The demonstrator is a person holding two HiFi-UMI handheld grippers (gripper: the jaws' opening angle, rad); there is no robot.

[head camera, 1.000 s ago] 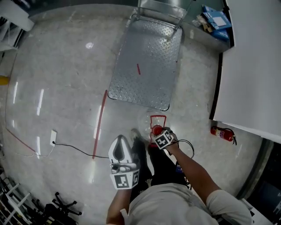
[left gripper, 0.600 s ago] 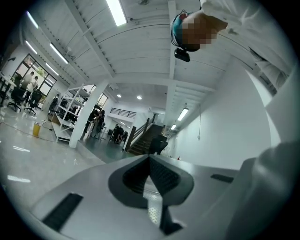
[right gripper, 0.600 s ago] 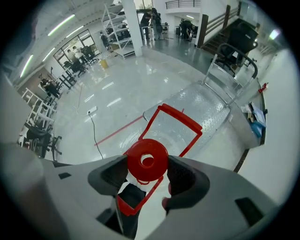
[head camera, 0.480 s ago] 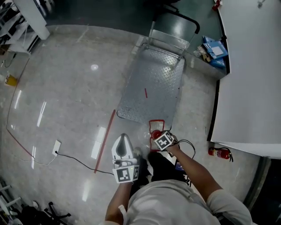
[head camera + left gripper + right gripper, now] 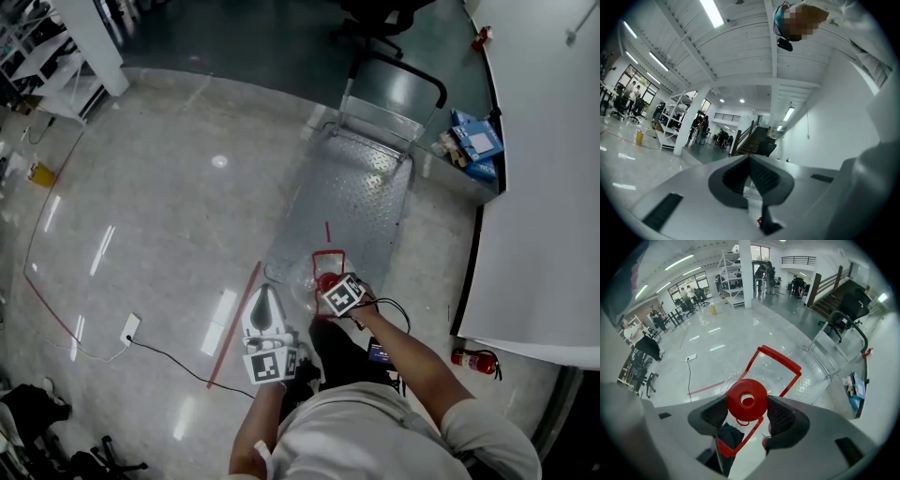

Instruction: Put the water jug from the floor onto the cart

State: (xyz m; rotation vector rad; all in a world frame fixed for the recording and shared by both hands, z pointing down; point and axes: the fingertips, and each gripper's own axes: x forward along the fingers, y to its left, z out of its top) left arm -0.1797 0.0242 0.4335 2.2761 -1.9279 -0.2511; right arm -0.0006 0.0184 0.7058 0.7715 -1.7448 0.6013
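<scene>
The water jug (image 5: 309,278) is clear, with a red cap (image 5: 747,399) and a red handle frame (image 5: 774,363). My right gripper (image 5: 328,283) is shut on the jug's neck at the cap, with a finger on each side in the right gripper view (image 5: 747,412). The jug hangs at the near edge of the cart (image 5: 352,202), a diamond-plate platform with a black push handle (image 5: 398,80) at its far end. My left gripper (image 5: 264,295) is shut on nothing, to the left of the jug and pointing away from me (image 5: 751,163).
A red tape line (image 5: 234,323) and a black cable with a power strip (image 5: 129,328) lie on the floor at left. A white counter (image 5: 544,187) runs along the right, with a fire extinguisher (image 5: 476,359) at its foot and blue boxes (image 5: 478,141) beside the cart.
My right gripper has carried the jug forward, from the floor short of the cart to the cart's near edge. The left gripper moved along beside it, still shut.
</scene>
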